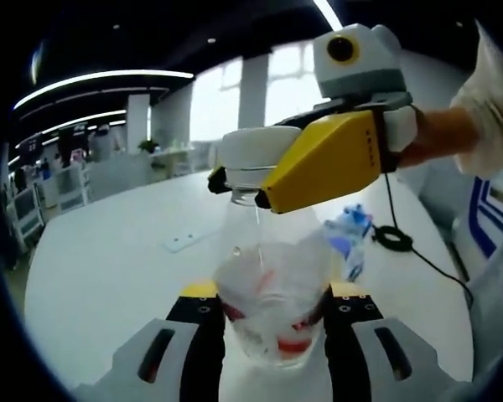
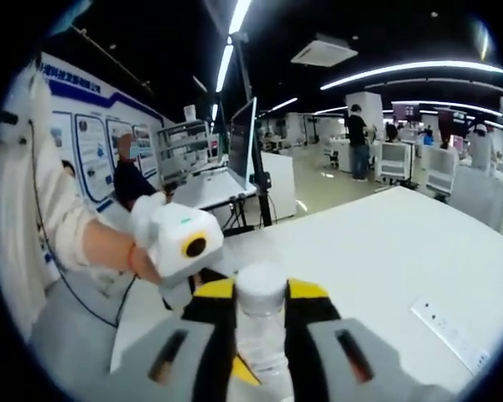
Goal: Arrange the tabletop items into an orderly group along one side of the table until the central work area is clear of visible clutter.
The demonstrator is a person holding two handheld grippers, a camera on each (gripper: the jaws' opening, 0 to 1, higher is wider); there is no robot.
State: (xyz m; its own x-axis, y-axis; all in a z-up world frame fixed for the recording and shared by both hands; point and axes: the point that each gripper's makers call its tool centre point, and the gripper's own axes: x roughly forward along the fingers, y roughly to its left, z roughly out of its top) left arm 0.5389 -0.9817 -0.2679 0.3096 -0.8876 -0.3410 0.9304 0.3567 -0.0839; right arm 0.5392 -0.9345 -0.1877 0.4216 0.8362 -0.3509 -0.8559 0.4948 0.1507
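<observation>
Left gripper [image 1: 273, 322] fingers [image 1: 203, 335] closed in on body of clear plastic bottle [image 1: 268, 293], pinching its sides. Right gripper [image 2: 260, 322] fingers [image 2: 214, 327] clamped on the bottle's white cap [image 2: 261, 289]; same grip seen in the left gripper view, yellow fingers at cap [image 1: 250, 151]. Bottle held upright above white tabletop [image 1: 117, 268], transparent, crumpled-looking wall, red label patches low down, text unreadable. Behind it on the tabletop: blue-and-white packet [image 1: 350, 239], print too blurred to read, black cable [image 1: 402, 243], flat white power strip [image 1: 183, 242]. The strip also at right [image 2: 453, 331]. Wall posters [image 2: 92, 155] with writing, illegible.
</observation>
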